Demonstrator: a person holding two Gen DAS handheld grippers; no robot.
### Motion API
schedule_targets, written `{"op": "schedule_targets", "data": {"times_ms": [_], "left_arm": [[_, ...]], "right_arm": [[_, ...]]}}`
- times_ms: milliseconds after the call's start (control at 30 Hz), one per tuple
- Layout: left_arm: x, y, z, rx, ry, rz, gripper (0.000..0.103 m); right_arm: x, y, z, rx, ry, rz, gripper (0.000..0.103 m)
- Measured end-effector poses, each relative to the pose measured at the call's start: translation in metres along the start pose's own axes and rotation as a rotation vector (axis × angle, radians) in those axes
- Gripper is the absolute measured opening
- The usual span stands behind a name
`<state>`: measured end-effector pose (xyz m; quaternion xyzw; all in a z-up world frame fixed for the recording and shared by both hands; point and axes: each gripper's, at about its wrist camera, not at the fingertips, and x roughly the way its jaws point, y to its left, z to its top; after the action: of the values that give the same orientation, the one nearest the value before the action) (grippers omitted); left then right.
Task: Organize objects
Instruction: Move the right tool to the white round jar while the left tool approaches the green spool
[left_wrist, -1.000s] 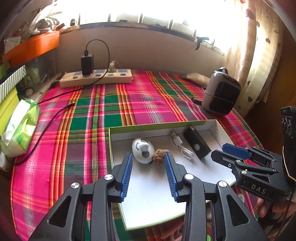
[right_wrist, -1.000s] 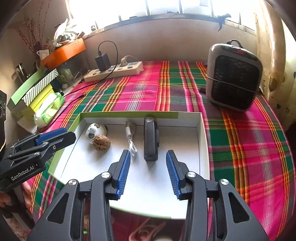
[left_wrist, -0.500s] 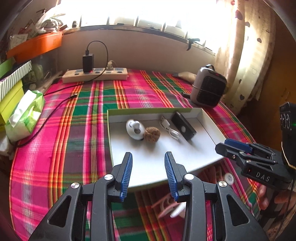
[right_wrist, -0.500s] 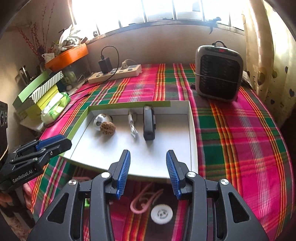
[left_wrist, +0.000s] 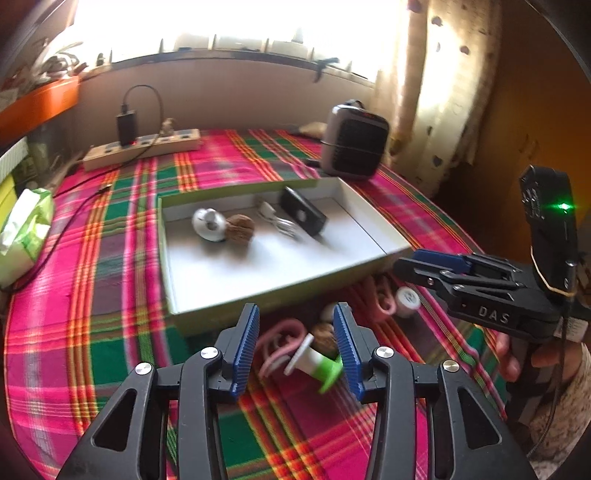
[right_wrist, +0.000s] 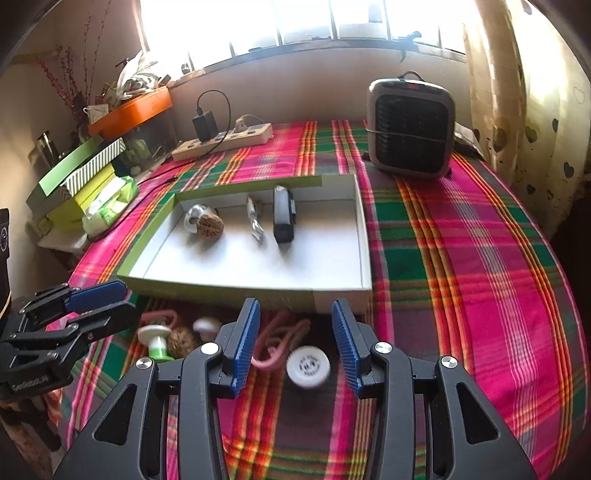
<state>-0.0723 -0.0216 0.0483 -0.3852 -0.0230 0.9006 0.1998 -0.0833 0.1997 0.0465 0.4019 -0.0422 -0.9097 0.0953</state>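
A shallow white box with a green rim (left_wrist: 207, 317) (right_wrist: 221, 295) lies on the plaid cloth. In it are a white round thing (left_wrist: 208, 229), a walnut (left_wrist: 240, 229) (right_wrist: 210, 226), a white cable (right_wrist: 256, 225) and a black device (left_wrist: 303, 216) (right_wrist: 283, 216). On the cloth in front of the box lie a pink cord (left_wrist: 280, 339) (right_wrist: 280, 339), a green-and-white spool (left_wrist: 317, 363) (right_wrist: 157, 341), a second walnut (left_wrist: 325, 338) (right_wrist: 183, 341) and a white cap (right_wrist: 308, 367) (left_wrist: 406, 301). My left gripper (left_wrist: 295, 332) hovers over the spool and walnut, its jaws opening and gripping nothing. My right gripper (right_wrist: 293, 325) is open above the cord and cap.
A grey heater (right_wrist: 410, 129) stands at the back right and a power strip (right_wrist: 221, 142) with a charger along the back wall. Stacked boxes (right_wrist: 77, 173) and a green tissue pack (left_wrist: 26, 232) crowd the left. A curtain hangs at the right, and the table curves away near me.
Both grippers have drawn back from over the box toward the near table edge, bringing the loose things in front of it into view. The left jaws have widened.
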Motion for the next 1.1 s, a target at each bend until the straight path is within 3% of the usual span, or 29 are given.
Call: {"op": "schedule_targets", "data": {"times_ms": [133, 567, 1100], "left_arm": [[-0.001, -0.007, -0.004, 0.032, 0.009, -0.019, 0.043], [0.006, -0.017, -0.016, 0.059, 0.049, -0.018, 0.045], [0.017, -0.021, -0.021, 0.073, 0.088, 0.012, 0.045]], "right_arm": [[-0.004, -0.008, -0.011, 0.023, 0.008, -0.005, 0.048], [0.002, -0.016, -0.032, 0.017, 0.06, -0.028, 0.049], [0.017, -0.009, -0.028, -0.061, 0.08, -0.051, 0.05]]}}
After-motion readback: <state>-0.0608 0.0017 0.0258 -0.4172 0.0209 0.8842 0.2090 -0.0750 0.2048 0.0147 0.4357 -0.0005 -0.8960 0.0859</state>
